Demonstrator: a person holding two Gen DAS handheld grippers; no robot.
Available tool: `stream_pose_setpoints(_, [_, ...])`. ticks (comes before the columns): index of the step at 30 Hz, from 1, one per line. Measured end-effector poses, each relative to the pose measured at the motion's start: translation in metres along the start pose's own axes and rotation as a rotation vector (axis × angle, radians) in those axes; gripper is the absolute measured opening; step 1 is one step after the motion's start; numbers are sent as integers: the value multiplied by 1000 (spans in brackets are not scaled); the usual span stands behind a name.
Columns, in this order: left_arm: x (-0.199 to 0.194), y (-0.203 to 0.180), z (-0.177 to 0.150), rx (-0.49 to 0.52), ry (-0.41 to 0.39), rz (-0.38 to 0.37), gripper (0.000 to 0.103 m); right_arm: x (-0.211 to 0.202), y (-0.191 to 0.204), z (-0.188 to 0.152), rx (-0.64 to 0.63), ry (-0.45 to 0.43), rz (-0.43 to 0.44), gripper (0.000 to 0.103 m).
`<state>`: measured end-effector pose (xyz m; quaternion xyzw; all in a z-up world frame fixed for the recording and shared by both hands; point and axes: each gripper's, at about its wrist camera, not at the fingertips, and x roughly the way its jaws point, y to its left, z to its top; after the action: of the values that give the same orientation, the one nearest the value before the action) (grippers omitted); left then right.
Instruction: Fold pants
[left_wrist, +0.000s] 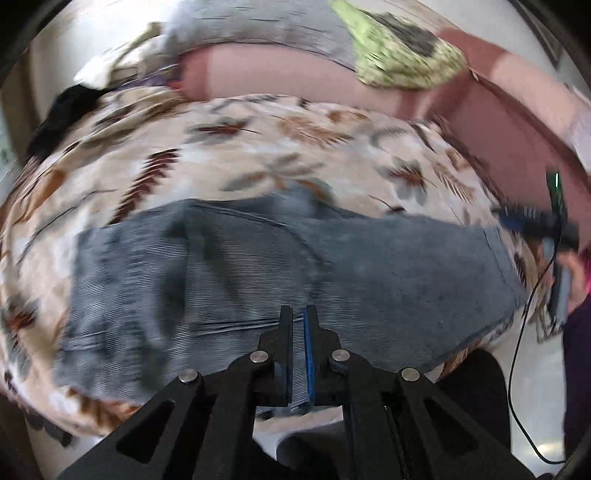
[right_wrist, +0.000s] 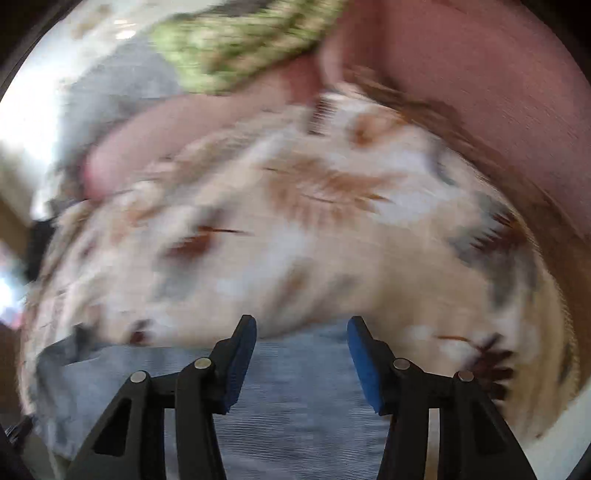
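Grey-blue denim pants (left_wrist: 258, 266) lie spread across a floral bed cover (left_wrist: 258, 147), one layer folded over another. My left gripper (left_wrist: 298, 325) is at their near edge, shut, with a strip of denim pinched between its pads. In the right wrist view the pants (right_wrist: 295, 387) fill the bottom of the picture. My right gripper (right_wrist: 301, 332) hovers over them open, its blue pads wide apart and nothing between them. Both views are blurred by motion. At the far right of the left wrist view, the right gripper (left_wrist: 517, 219) shows dimly beside the pants' end.
A pink cushioned back (left_wrist: 277, 77) runs behind the floral cover (right_wrist: 295, 221). A green patterned cloth (left_wrist: 399, 55) and a grey cloth (left_wrist: 258, 26) lie on it. A dark garment (left_wrist: 66, 110) sits far left. A black cable (left_wrist: 517, 350) hangs at the right.
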<state>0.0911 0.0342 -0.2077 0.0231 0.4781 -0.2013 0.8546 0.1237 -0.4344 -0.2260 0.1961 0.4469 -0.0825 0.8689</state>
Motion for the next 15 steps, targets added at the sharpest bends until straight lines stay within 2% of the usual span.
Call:
stream_pose_setpoints(2, [17, -12, -4, 29, 29, -1, 6, -3, 41, 1, -92, 23, 133, 55])
stream_pose_setpoints(5, [36, -19, -15, 25, 80, -37, 6, 5, 97, -3, -206, 76, 280, 55])
stream_pose_setpoints(6, [42, -17, -21, 15, 100, -44, 5, 13, 127, -5, -269, 103, 331, 55])
stream_pose_setpoints(9, [57, -8, -40, -33, 150, -62, 5, 31, 184, -16, -408, 157, 419, 55])
stream_pose_setpoints(10, [54, -6, -43, -39, 125, -81, 5, 43, 206, -18, -449, 198, 457, 55])
stream_pose_setpoints(15, [51, -3, -46, -24, 119, -108, 5, 91, 248, -18, -477, 359, 518, 48])
